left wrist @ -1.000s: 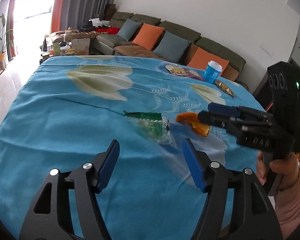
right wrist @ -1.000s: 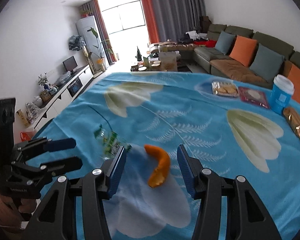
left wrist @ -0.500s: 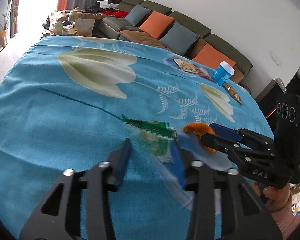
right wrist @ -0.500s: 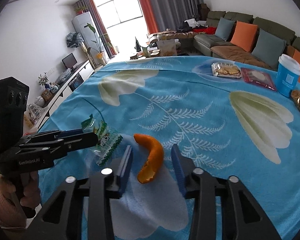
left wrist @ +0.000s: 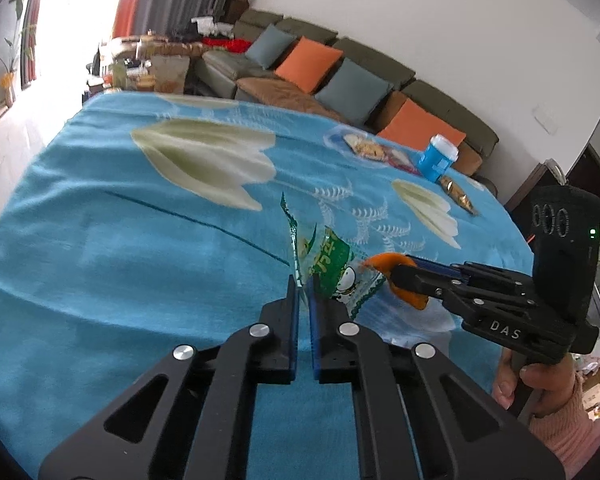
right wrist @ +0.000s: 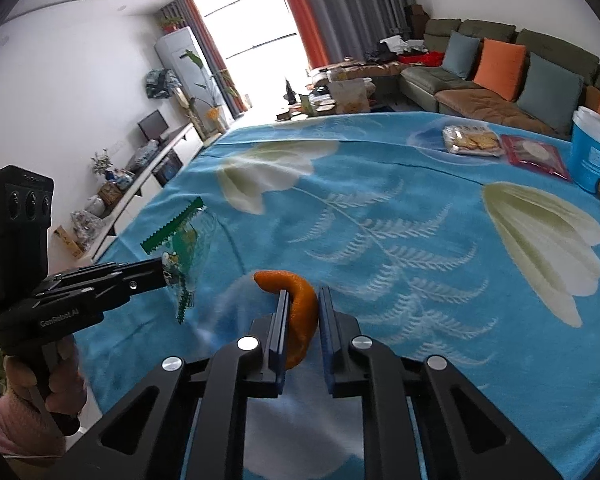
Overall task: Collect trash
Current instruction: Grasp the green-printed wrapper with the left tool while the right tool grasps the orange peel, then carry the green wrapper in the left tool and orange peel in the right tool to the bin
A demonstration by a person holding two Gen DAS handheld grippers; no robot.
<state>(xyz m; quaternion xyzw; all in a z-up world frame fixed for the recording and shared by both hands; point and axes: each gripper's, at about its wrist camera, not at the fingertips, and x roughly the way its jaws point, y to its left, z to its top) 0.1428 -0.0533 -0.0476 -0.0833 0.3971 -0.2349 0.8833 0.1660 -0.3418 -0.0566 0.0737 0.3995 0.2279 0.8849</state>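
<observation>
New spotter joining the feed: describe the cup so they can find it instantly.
Start from the big table under the blue tulip-print blanket and follow it to the far edge nearest the sofa. The blue cup stands there upright beside two flat snack packets. It is the only upright thing on the blanket, blue with a white lid.

Both grippers point down at a slant, side by side. The left gripper [left wrist: 303, 292] has just closed its blue-padded jaws, now nearly touching, pinching the edge of a green wrapper [left wrist: 332, 270]. At about three o'clock from it, the right gripper [right wrist: 303, 304] has just been closing too; its pads press both sides of an orange peel [right wrist: 300, 312]. A hand [left wrist: 540, 380] in a pink sleeve grips the right handle; another hand [right wrist: 44, 376] holds the left.
</observation>
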